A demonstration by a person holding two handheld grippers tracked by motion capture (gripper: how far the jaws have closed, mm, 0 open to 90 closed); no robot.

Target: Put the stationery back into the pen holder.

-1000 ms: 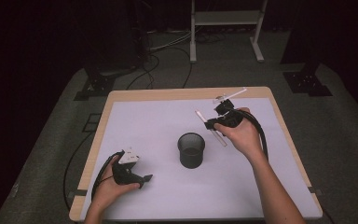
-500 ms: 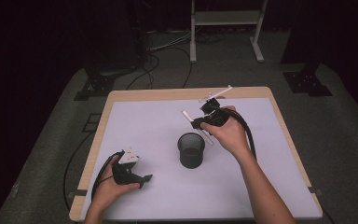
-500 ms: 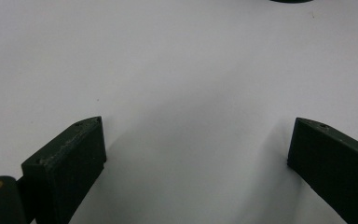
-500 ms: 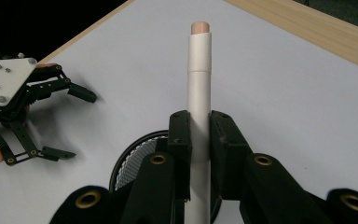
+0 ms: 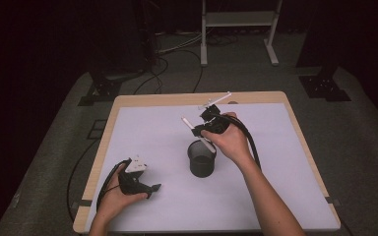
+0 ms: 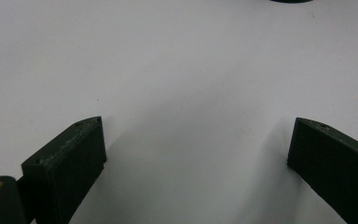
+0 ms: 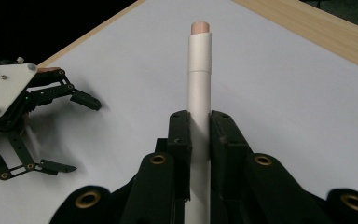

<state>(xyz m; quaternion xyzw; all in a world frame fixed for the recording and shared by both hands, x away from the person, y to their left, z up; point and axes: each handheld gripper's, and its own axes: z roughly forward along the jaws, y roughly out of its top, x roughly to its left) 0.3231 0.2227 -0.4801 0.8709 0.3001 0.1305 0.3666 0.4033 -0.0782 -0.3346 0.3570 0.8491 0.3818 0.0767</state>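
While R gripper (image 7: pixel 199 135) grips 1 pen (image 7: pixel 199 70), 1 cup (image 5: pixel 202 158).

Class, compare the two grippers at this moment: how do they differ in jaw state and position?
The left gripper has its jaws spread wide and empty; the right gripper is clamped on a white pen. The left sits low on the white table cover; the right is raised by the black mesh cup. Both are black and hand-held.

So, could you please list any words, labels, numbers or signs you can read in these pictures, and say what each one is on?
None can be read.
White pen, clamped in the right gripper: plain, no print visible.
Black mesh cup: no label.
White table cover: blank.
Left gripper, open, and its grey plate: screws, no marking.
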